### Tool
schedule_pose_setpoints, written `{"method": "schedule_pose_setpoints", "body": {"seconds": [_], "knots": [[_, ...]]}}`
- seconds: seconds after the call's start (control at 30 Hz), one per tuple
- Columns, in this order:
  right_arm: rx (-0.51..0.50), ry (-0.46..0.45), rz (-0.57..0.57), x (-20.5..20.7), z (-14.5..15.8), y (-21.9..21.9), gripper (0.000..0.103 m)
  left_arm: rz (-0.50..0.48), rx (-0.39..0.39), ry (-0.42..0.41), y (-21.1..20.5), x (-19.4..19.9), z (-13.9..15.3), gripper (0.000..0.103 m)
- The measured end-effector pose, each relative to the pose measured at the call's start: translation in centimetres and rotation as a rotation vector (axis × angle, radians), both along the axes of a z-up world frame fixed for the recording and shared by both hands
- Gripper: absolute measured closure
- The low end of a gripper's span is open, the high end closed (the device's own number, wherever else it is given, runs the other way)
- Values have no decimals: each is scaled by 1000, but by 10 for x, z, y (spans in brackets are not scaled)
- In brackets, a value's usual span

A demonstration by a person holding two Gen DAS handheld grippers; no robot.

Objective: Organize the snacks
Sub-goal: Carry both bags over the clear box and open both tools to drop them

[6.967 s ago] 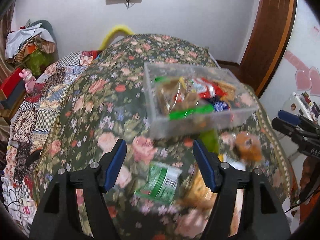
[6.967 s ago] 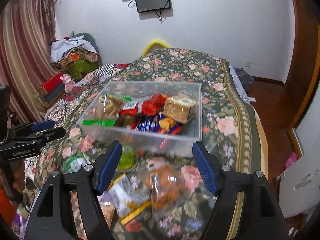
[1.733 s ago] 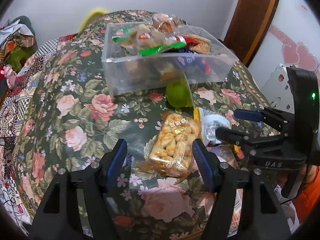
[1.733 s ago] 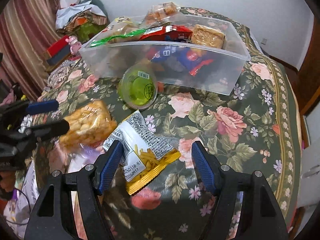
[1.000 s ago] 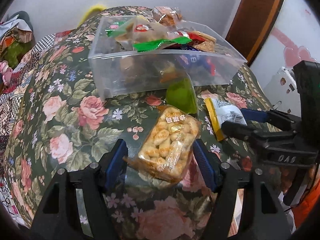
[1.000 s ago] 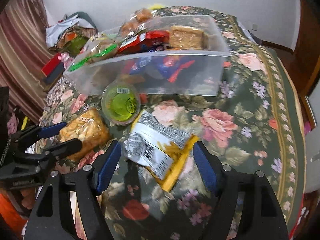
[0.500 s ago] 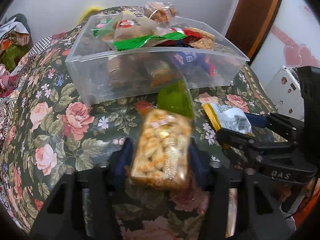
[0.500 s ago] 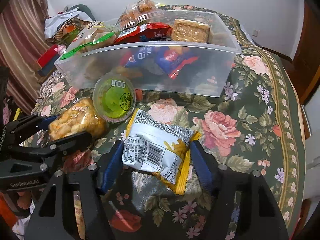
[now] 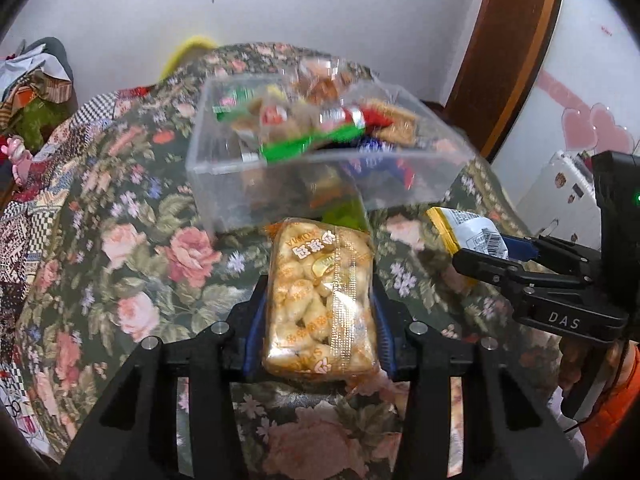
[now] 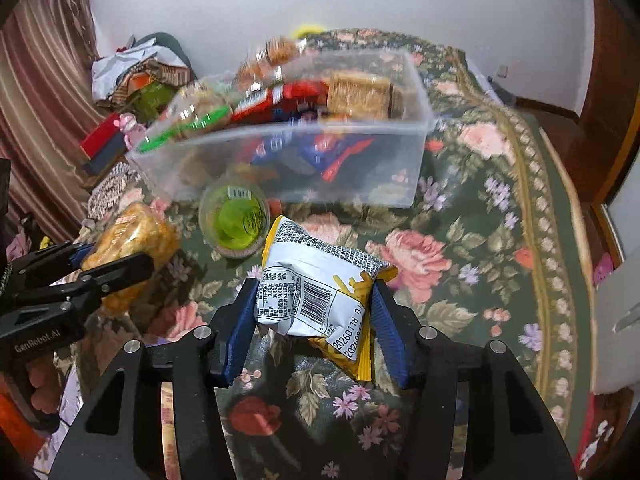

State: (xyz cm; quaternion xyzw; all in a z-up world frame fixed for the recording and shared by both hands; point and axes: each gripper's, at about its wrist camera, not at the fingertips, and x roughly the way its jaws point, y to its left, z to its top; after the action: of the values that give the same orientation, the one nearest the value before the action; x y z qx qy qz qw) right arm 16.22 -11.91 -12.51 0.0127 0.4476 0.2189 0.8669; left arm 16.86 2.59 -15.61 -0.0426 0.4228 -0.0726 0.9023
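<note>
My left gripper (image 9: 318, 312) is shut on a clear bag of golden puffed snacks (image 9: 320, 300) and holds it above the floral cloth. It also shows in the right wrist view (image 10: 132, 240). My right gripper (image 10: 314, 312) is shut on a white and yellow fries packet (image 10: 316, 288), which shows in the left wrist view (image 9: 468, 232) too. Ahead stands a clear plastic box (image 9: 412, 184) filled with snack packs; it also shows in the right wrist view (image 10: 380, 168). A green jelly cup (image 10: 234, 220) sits on the cloth just in front of the box.
The floral cloth (image 10: 480, 240) covers a table or bed that drops off on the right. A pile of clothes (image 10: 136, 76) and a curtain (image 10: 32, 100) stand at the left. A wooden door (image 9: 512, 52) is at the right.
Both grippers have closed on their packets and lifted them off the cloth. The box now looks farther away and lower in both views.
</note>
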Motion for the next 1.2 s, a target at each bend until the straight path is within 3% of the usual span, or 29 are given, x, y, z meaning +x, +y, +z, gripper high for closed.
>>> {"method": "schedule_pose_setpoints", "body": {"seconds": [0.23, 0.53, 0.8, 1.2], "knots": [[24, -90, -11, 2, 36, -3, 51, 10, -20, -74, -1, 2, 32, 58], [50, -155, -27, 24, 59, 2, 51, 2, -53, -121, -7, 29, 59, 58], [51, -175, -36, 49, 61, 4, 51, -16, -45, -135, -20, 64, 66, 58], [45, -150, -37, 87, 49, 6, 51, -22, -61, -100, -35, 120, 55, 58]]}}
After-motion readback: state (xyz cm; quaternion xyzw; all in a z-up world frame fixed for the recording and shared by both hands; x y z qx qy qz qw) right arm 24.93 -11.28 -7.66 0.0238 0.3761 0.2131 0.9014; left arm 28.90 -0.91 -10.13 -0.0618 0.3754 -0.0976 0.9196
